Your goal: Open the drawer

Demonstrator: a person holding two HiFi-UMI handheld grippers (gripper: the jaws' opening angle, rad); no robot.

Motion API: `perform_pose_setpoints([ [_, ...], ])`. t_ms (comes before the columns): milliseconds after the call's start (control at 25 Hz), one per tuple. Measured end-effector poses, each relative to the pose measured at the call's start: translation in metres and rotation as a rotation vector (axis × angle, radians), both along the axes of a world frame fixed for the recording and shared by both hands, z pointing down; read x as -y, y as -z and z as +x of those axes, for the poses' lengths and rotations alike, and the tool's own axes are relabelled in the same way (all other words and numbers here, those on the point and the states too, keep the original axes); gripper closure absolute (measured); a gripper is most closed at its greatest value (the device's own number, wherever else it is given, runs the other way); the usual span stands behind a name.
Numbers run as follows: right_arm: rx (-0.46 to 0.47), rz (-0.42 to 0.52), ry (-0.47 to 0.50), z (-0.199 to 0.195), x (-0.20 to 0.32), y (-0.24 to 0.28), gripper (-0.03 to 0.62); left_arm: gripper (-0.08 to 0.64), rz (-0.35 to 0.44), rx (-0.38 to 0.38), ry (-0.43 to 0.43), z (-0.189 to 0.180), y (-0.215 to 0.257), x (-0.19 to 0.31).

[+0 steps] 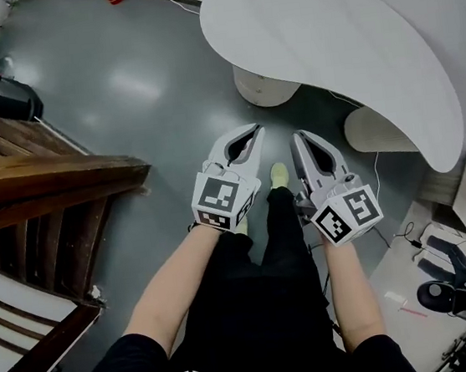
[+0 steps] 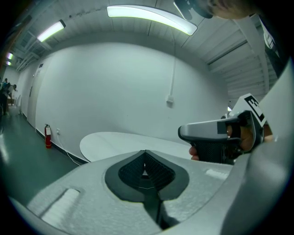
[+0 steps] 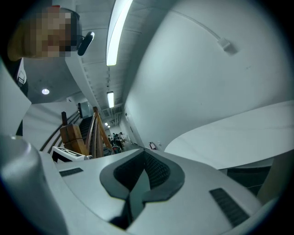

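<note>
Glossy floor [image 1: 123, 110] | curved white table [image 1: 351, 48] | left hand-held gripper [image 1: 255, 128], right hand-held gripper [image 1: 298, 136] closed, empty

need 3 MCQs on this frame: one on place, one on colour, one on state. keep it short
1. In the head view, the white table sits:
A. lower left
B. upper right
C. bottom centre

2. The wooden railing is:
A. white
B. green
C. brown

3. The left gripper is:
A. shut, nothing between its fingers
B. wide open
C. shut on a drawer handle

Answers:
1 B: the curved top fills the upper right of the head view, ahead of the person.
2 C: its beams at the head view's left show brown wood grain.
3 A: the left gripper view shows the tips meeting, with only the table and wall beyond.
</note>
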State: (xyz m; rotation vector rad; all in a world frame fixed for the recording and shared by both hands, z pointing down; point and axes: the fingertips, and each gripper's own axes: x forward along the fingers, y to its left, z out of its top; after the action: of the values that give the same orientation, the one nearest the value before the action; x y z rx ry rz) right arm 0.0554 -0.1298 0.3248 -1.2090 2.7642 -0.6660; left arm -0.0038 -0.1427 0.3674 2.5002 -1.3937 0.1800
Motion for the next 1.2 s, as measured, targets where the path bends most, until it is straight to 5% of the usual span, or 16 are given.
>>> perform_pose_setpoints([
  [440, -0.071, 0.008, 0.133, -0.003, 0.124, -0.109, 0.577, 0.551, -0.022, 0.010, 0.080, 0.016, -0.121, 0.128],
  [920, -0.045, -0.024, 0.052, -0.009, 0.169, -0.264, 0.577, 0.549, -0.017, 0.058, 0.112, 0.010, -0.298, 0.208],
  [1200, -0.019, -0.033, 0.028, -0.007, 0.183, -0.303, 0.577, 0.471, 0.002, 0.093, 0.107, 0.012, -0.341, 0.240],
])
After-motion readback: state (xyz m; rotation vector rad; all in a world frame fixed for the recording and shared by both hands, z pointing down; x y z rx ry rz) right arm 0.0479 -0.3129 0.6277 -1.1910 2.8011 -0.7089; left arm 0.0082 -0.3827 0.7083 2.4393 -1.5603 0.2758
